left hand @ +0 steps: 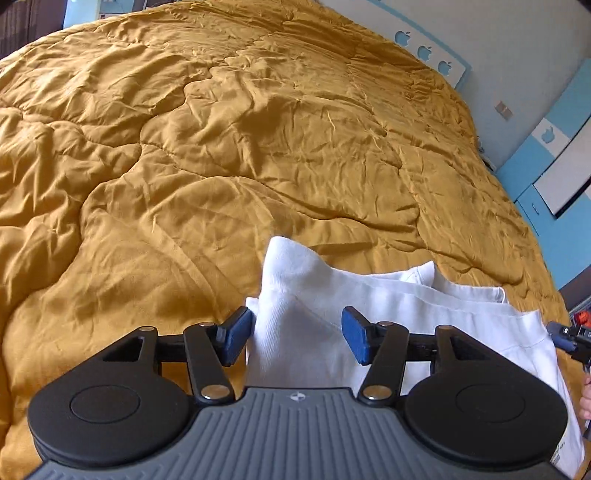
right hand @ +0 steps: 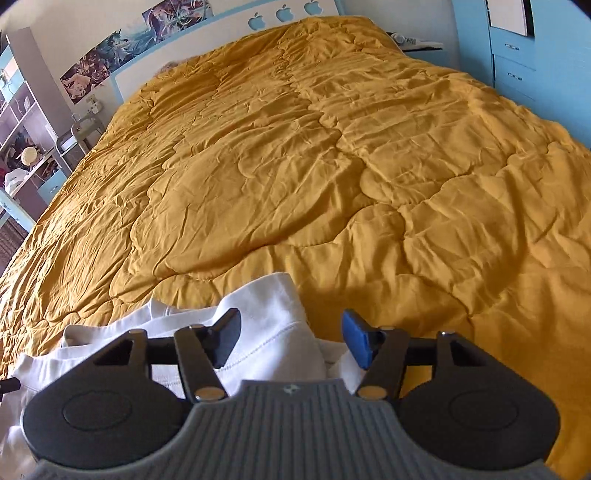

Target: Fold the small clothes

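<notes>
A white garment lies crumpled on the mustard quilt at the near edge of the bed. My left gripper is open, its blue pads on either side of a raised fold of the garment. My right gripper is open too, with another raised fold of the same white garment between its fingers. The right gripper's tip also shows at the right edge of the left wrist view. The garment's near part is hidden under both grippers' bodies.
The mustard quilt covers the whole bed. A white headboard with apple cut-outs is at the far end. Blue drawers stand at the right, shelves at the left.
</notes>
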`<state>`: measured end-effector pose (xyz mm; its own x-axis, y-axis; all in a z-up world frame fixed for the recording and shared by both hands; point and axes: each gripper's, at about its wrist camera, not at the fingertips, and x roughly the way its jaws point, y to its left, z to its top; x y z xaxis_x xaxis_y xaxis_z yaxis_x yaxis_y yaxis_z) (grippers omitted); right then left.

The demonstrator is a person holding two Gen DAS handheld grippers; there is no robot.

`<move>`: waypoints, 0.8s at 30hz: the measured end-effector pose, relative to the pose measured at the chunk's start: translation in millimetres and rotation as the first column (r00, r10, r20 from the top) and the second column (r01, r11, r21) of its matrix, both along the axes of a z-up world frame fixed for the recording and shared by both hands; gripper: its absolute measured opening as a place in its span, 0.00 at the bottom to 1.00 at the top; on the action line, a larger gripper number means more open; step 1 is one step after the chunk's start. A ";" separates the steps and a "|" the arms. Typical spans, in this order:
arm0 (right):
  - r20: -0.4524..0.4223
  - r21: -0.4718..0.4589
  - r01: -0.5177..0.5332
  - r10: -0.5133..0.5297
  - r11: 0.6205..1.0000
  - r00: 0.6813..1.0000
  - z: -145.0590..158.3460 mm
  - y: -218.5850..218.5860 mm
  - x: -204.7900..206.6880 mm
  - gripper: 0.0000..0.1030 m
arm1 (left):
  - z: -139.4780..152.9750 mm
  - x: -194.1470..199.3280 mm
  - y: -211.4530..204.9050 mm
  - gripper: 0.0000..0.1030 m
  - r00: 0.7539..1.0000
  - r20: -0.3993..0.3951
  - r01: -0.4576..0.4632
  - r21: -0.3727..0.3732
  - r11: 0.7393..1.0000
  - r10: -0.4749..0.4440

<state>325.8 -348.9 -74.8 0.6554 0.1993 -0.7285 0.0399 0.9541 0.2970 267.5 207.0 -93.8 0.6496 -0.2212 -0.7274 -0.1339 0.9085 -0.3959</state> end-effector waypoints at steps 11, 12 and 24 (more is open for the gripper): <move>0.202 0.038 0.053 -0.059 0.998 0.978 -2.9 5.8 -1.9 0.03 | 20.1 -0.8 -6.4 0.15 0.981 0.175 -0.090 0.002 0.996 0.088; 0.228 0.039 0.061 -0.068 0.997 0.971 1.6 5.5 -1.8 0.03 | 23.5 -0.4 -7.5 0.14 0.975 0.199 -0.097 -0.001 0.995 0.095; 0.185 -0.041 0.103 -0.094 0.994 0.978 -28.4 17.6 27.3 0.03 | -22.1 36.0 -0.2 0.13 0.974 0.098 -0.201 -0.022 0.979 0.203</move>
